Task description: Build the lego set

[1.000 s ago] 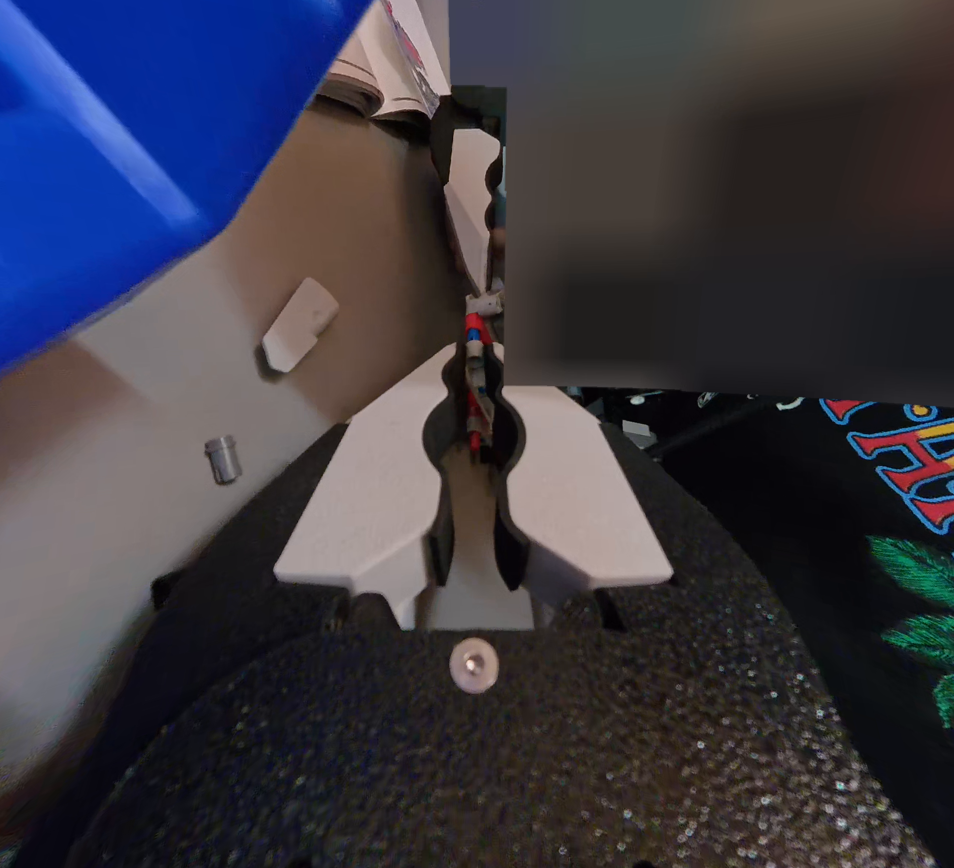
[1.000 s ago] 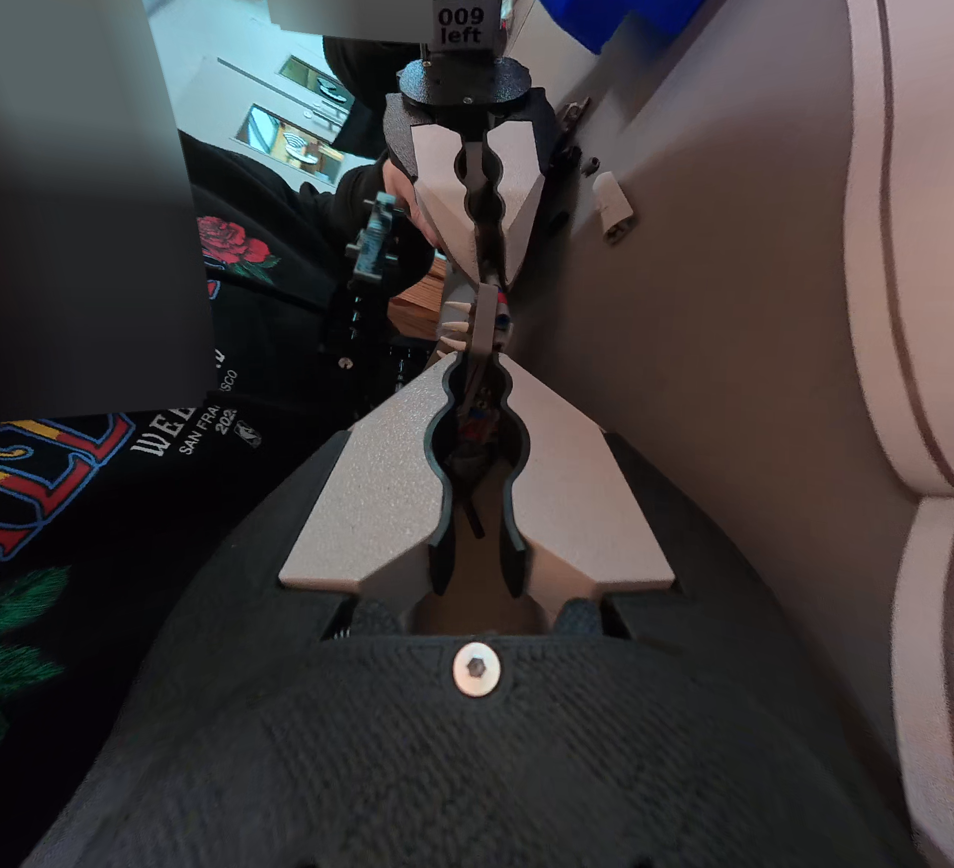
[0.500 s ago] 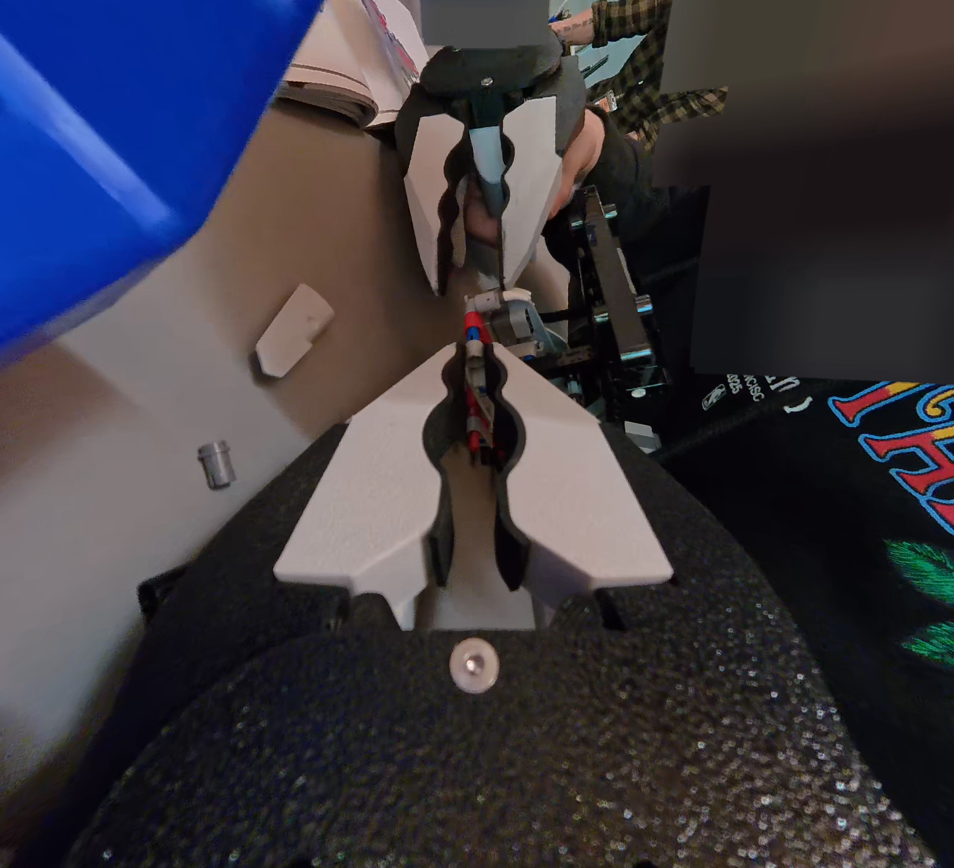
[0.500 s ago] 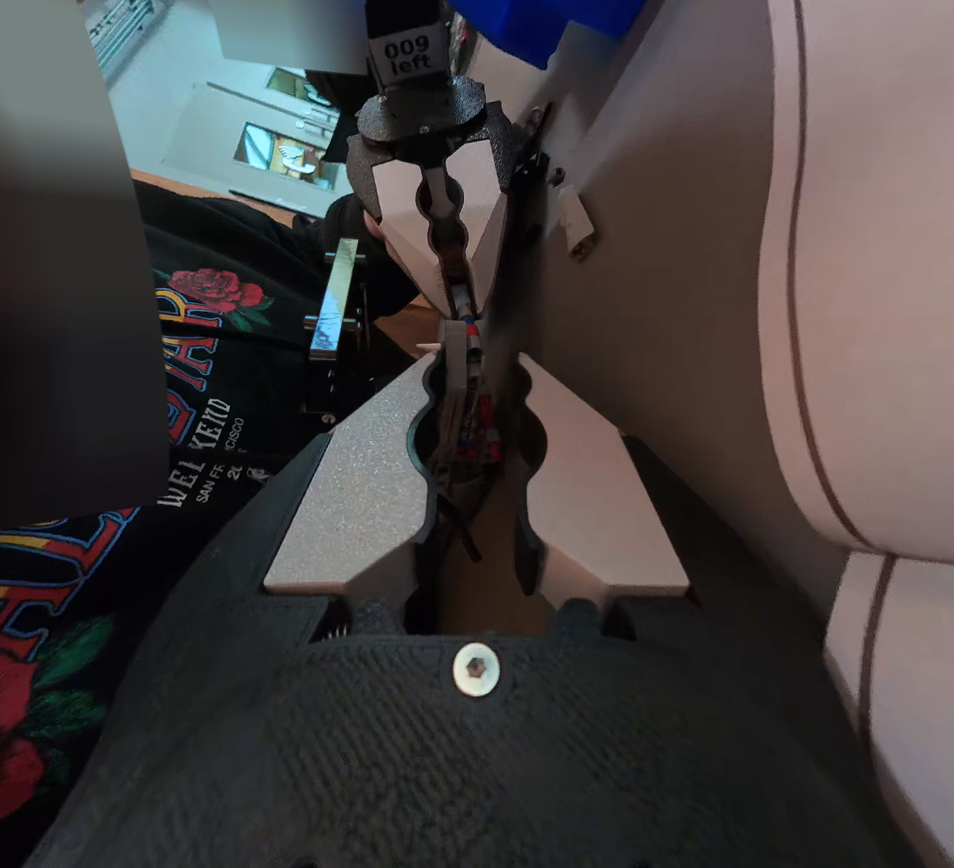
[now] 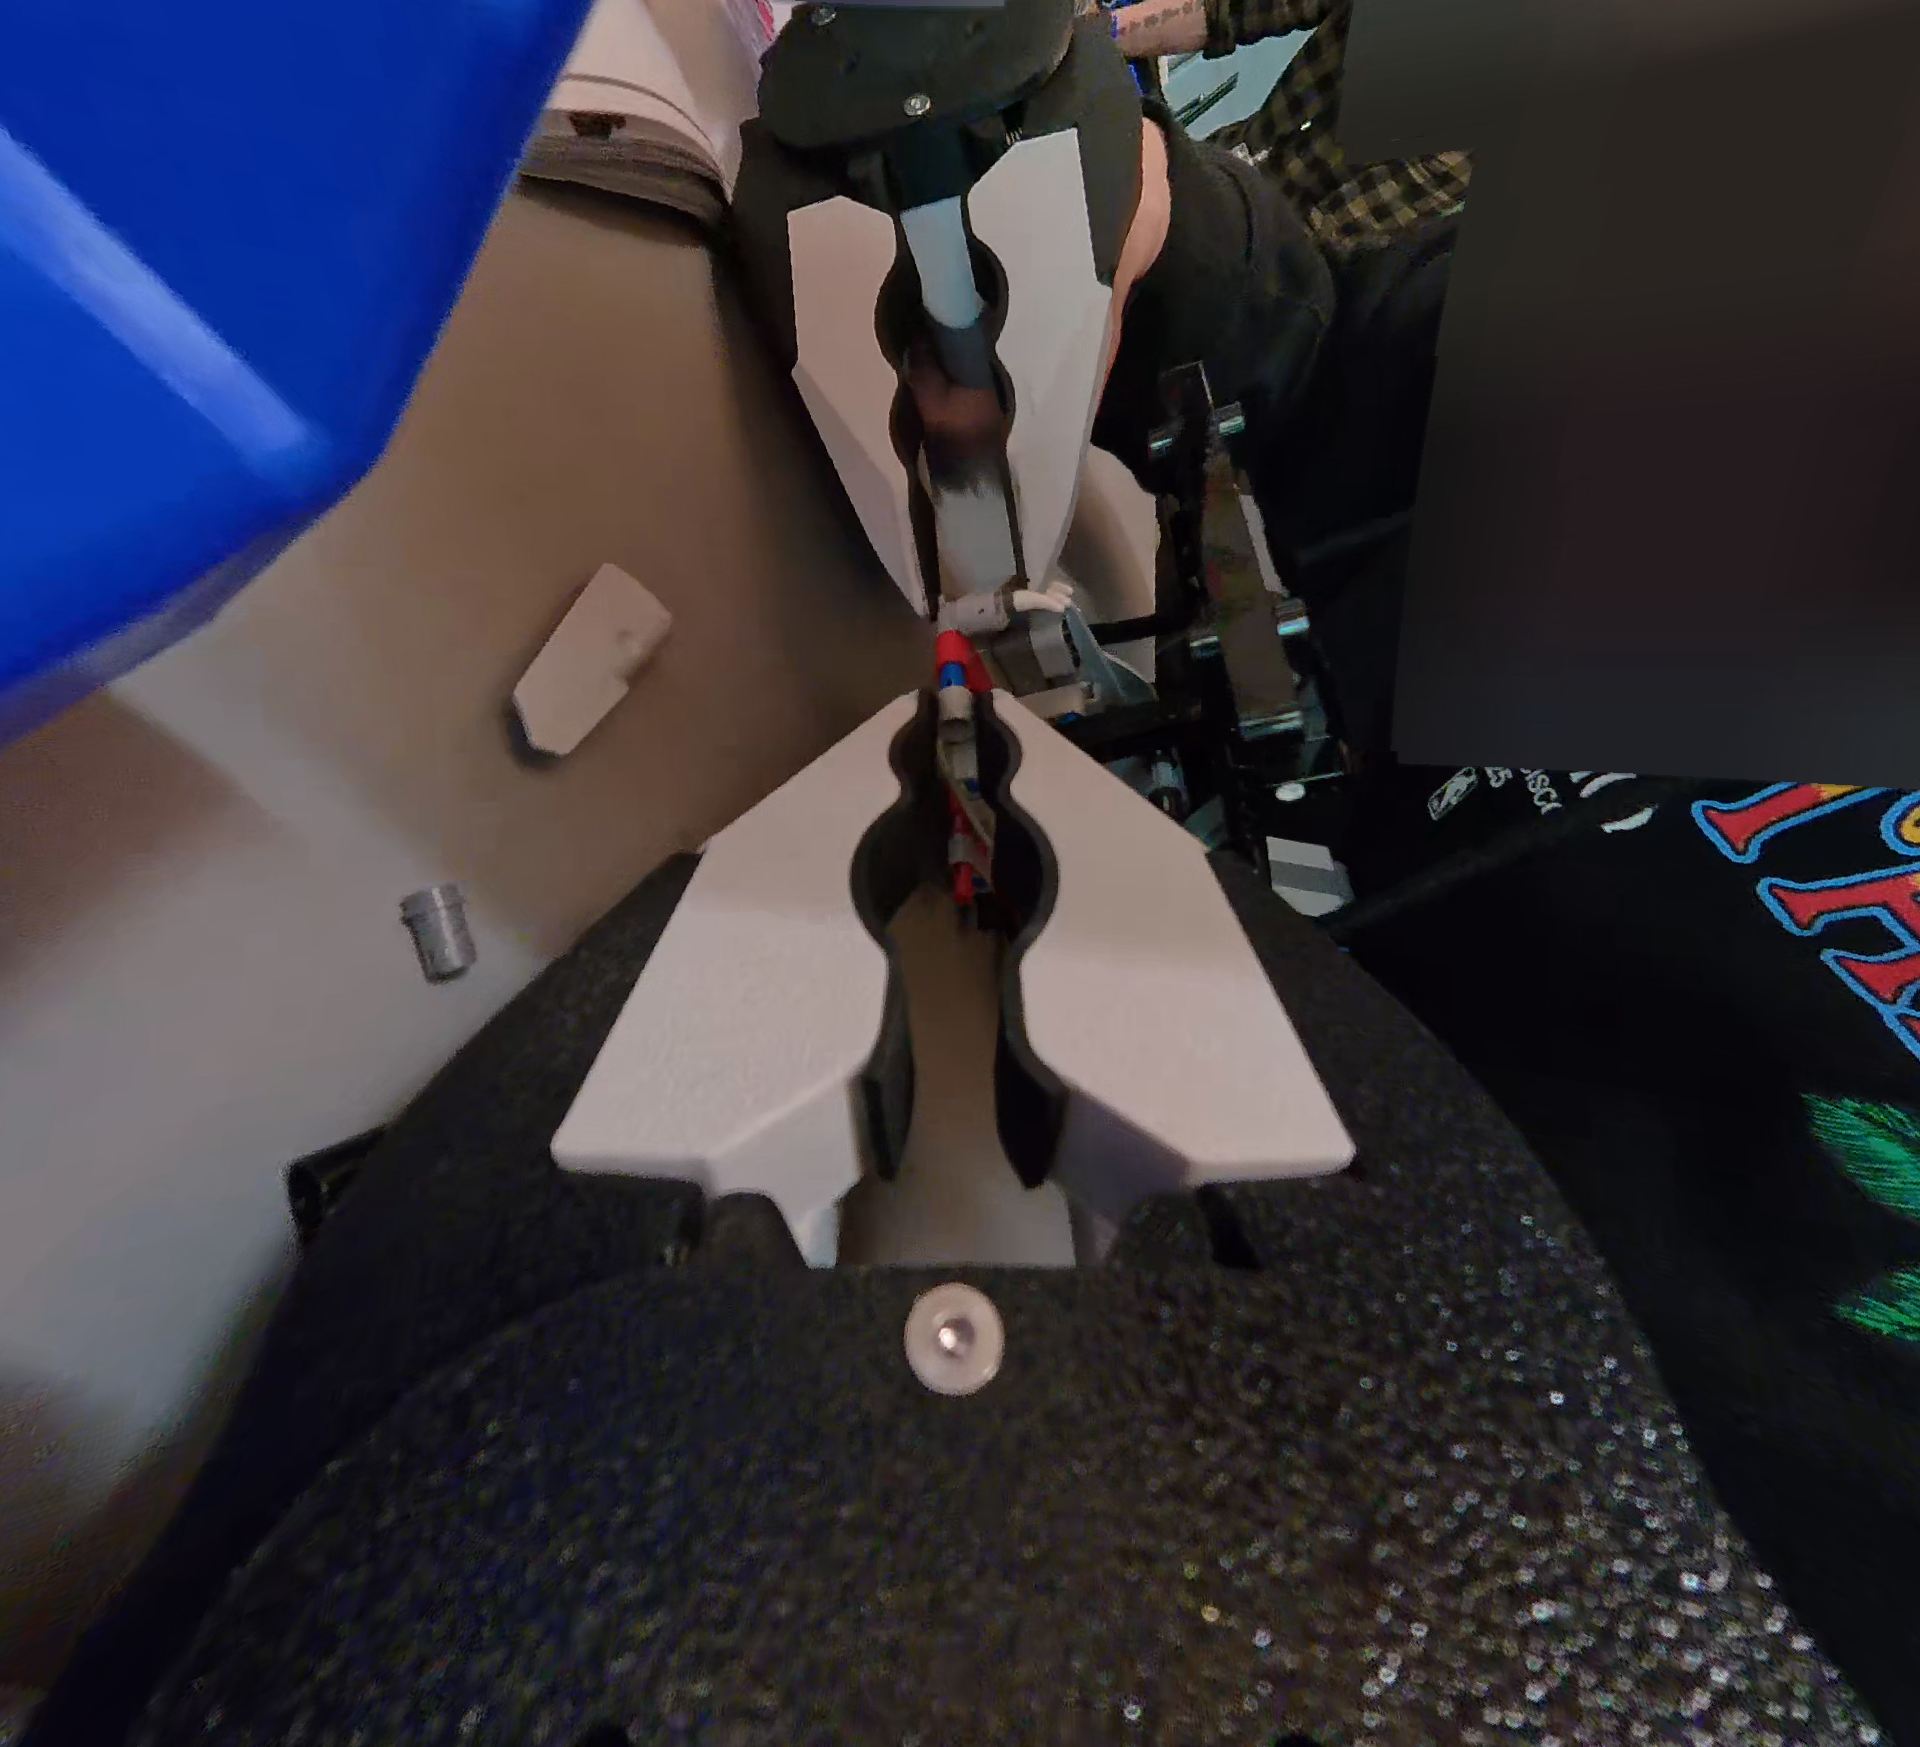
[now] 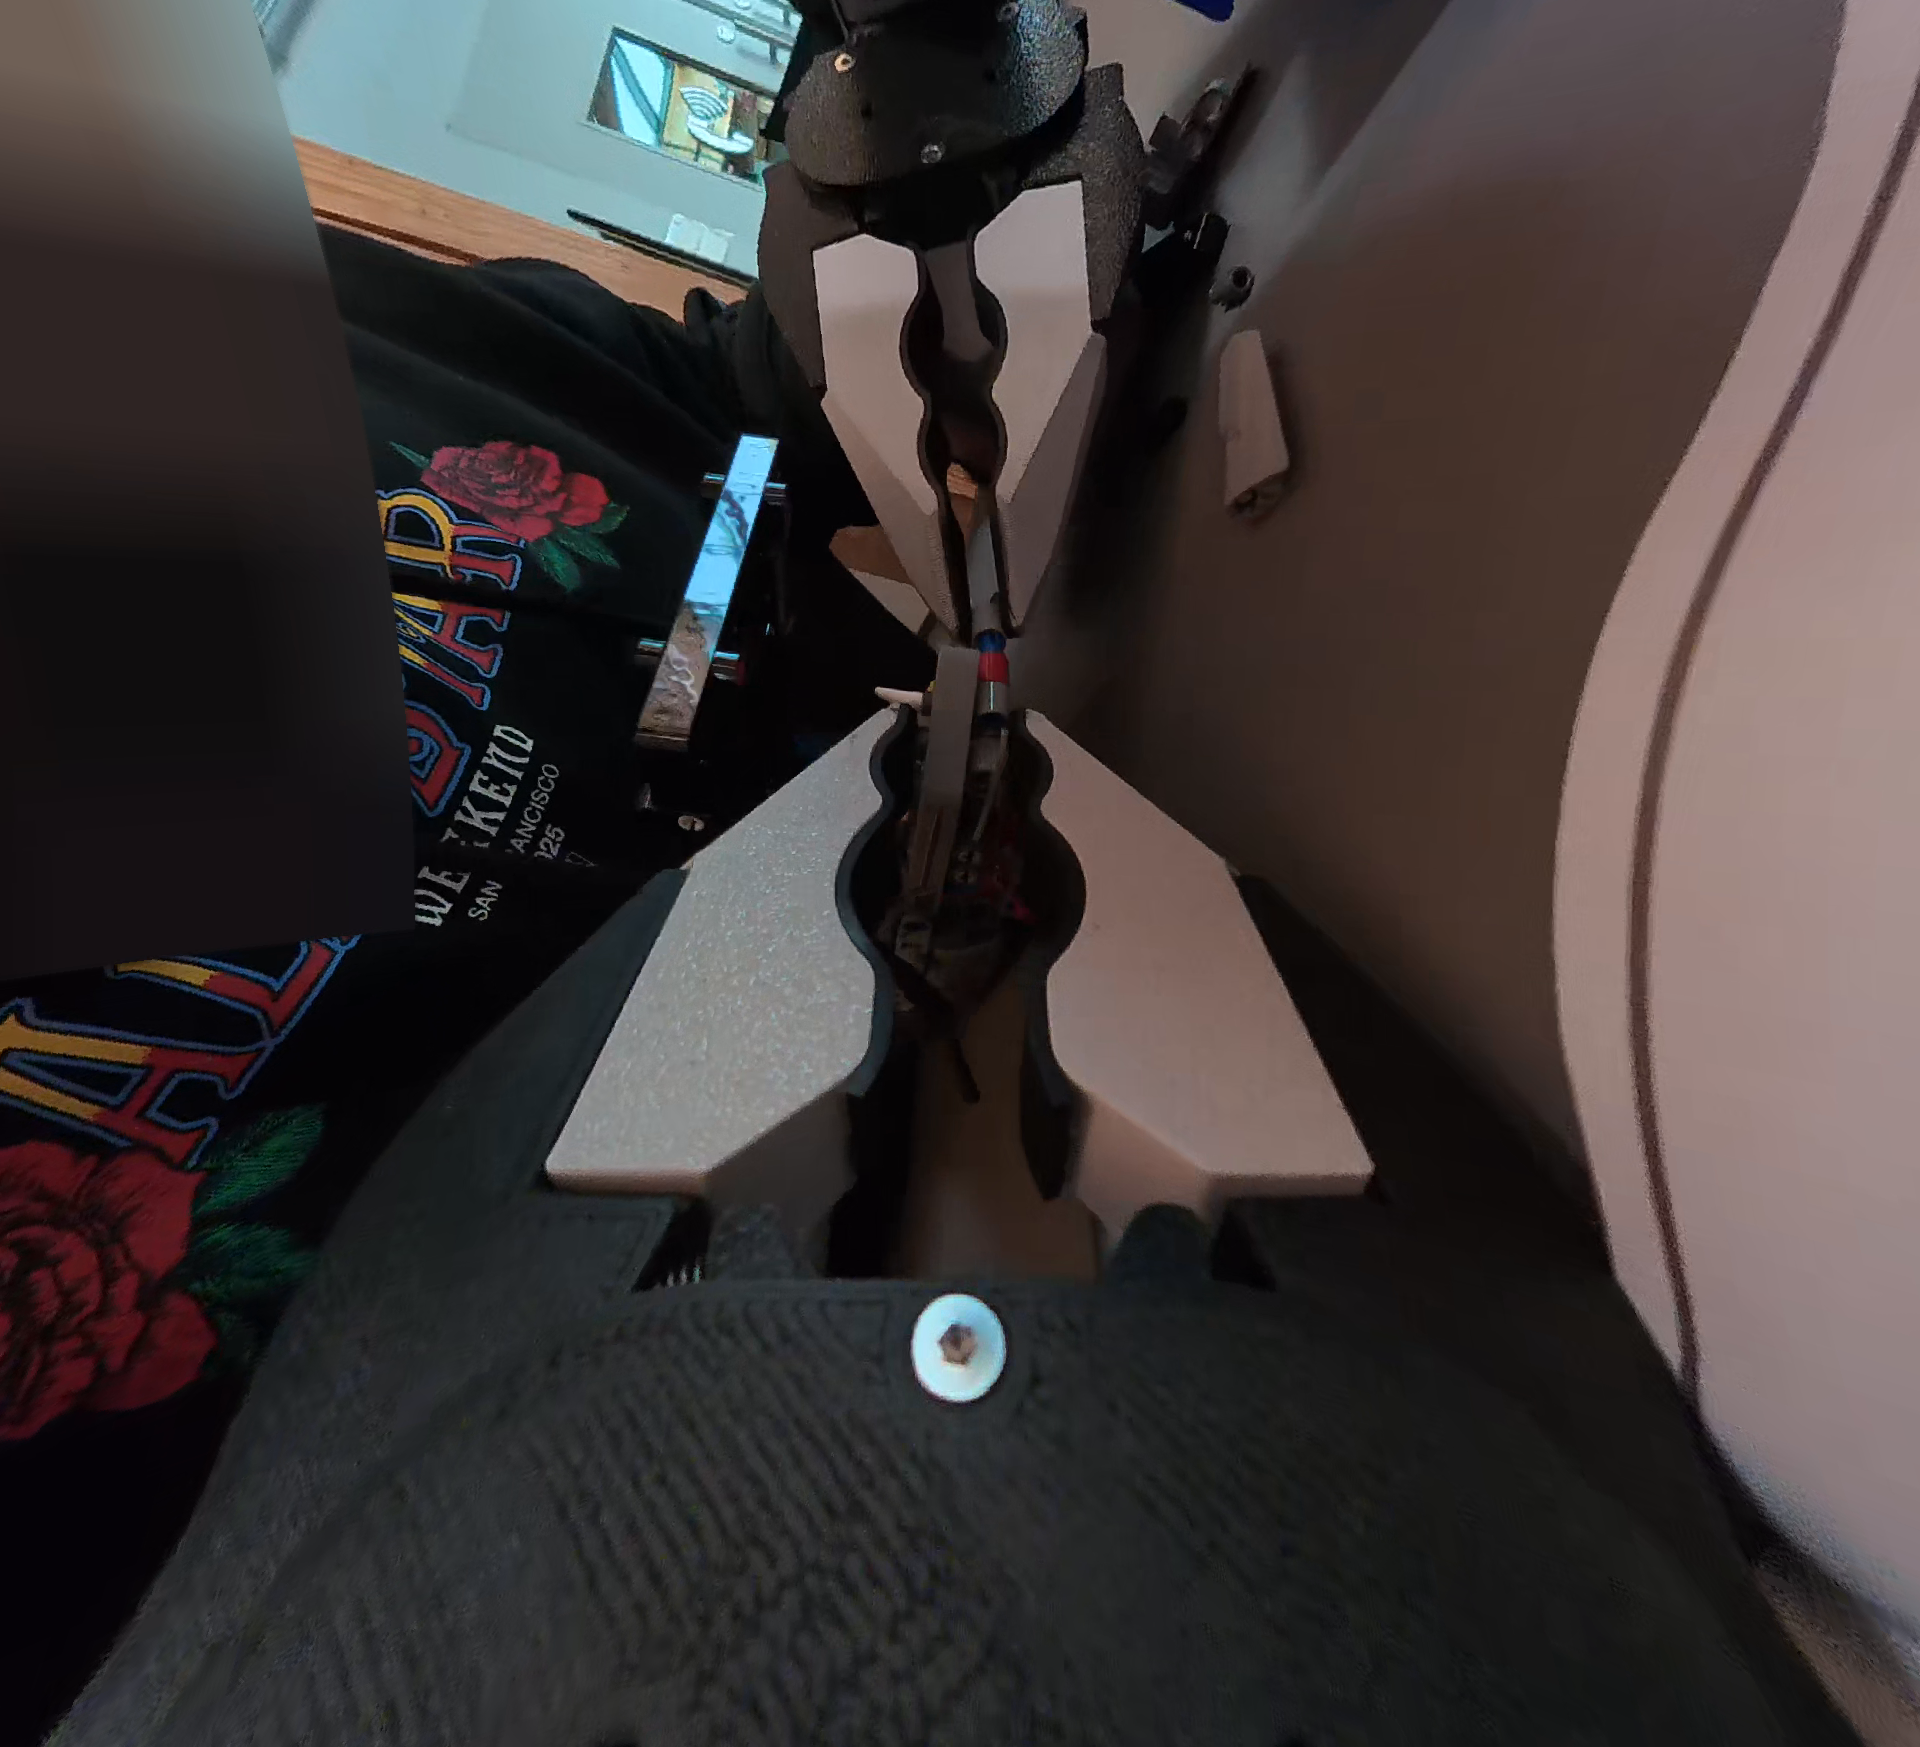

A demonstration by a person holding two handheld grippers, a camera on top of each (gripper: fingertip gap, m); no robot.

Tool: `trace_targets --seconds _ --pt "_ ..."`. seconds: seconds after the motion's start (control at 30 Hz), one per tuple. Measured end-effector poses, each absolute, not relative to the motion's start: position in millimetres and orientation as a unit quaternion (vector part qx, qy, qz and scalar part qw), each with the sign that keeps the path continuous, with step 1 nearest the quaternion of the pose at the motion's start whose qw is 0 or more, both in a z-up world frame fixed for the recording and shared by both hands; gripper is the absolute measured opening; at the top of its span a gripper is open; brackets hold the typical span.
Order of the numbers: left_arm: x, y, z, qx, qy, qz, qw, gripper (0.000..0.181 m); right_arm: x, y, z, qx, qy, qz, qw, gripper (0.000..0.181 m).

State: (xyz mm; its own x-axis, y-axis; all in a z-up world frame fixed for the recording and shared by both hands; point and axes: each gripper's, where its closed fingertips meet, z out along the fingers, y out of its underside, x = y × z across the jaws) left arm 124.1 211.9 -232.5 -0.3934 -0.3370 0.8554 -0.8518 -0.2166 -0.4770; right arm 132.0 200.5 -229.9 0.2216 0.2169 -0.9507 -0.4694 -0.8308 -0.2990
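Observation:
A small lego assembly of grey, red, blue and white parts [image 5: 954,658] hangs in the air between my two grippers, which face each other tip to tip. My left gripper [image 5: 956,710] is shut on its thin red, blue and white end. In the left wrist view the right gripper [image 5: 971,601] comes from the top and holds the grey end. In the right wrist view my right gripper [image 6: 961,731] is closed on the grey body of the assembly [image 6: 951,762], and the left gripper [image 6: 977,622] grips the thin end from above.
On the tan table [image 5: 623,450] lie a white lego piece [image 5: 592,658] and a small grey cylinder [image 5: 442,928]. A blue bin [image 5: 260,191] stands at the left, with a booklet [image 5: 665,128] behind it. The white piece [image 6: 1254,424] and small dark parts [image 6: 1195,128] show in the right wrist view. My two grippers' fingertips are within a few centimetres of each other.
The right gripper's jaws stood wider half a second ago and are now narrower around the assembly. Both views have shifted and the facing gripper looks closer. The left grip is unchanged.

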Motion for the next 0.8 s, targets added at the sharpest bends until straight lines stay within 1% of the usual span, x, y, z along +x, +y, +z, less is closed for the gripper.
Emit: trace_targets --seconds 0.37,0.8 --pt "120.2 210.8 -232.3 0.507 -0.577 0.584 0.263 0.004 127.8 199.7 -229.3 -0.744 0.061 0.599 0.29 0.012" --pt "112.3 200.3 -233.1 0.492 -0.588 0.571 0.294 0.004 118.9 190.8 -228.6 -0.747 0.027 0.605 0.274 0.012"
